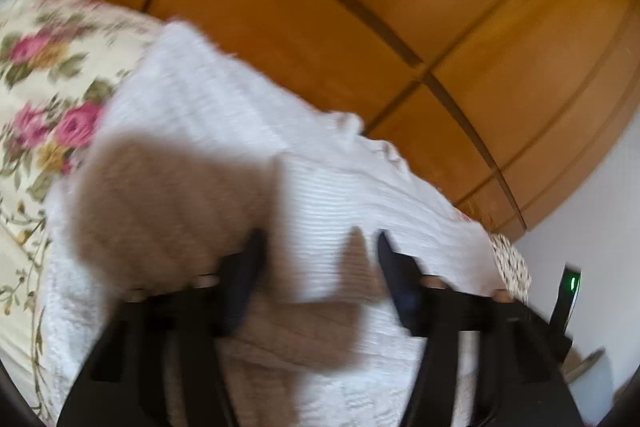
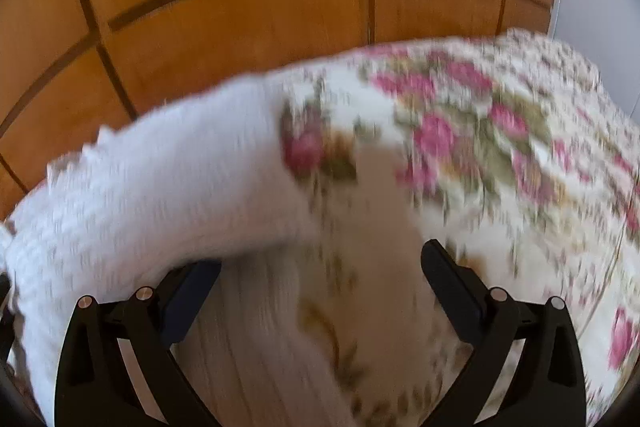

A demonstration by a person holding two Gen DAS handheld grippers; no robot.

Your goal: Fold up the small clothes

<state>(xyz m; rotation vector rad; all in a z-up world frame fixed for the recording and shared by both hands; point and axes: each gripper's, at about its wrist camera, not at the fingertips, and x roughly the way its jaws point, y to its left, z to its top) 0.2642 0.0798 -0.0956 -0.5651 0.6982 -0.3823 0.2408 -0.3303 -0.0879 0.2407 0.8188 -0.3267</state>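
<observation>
A white ribbed knit garment [image 1: 248,131] lies spread on the floral bedspread [image 1: 36,75], blurred by motion. My left gripper [image 1: 320,251] hovers just over it, open, with only the cloth's surface and the gripper's brownish shadow showing between its dark fingers [image 1: 244,267]. In the right wrist view the same white garment [image 2: 152,179] fills the left side and one edge drapes over the tip of the left finger [image 2: 192,287]. My right gripper [image 2: 316,263] stands wide open above the bedspread [image 2: 480,147]; nothing is pinched between its fingers.
Orange-brown wooden wardrobe doors [image 1: 400,7] stand close behind the bed's far edge. A white wall [image 1: 600,227] is at the right, with a dark device showing a green light [image 1: 570,287] beside the bed corner.
</observation>
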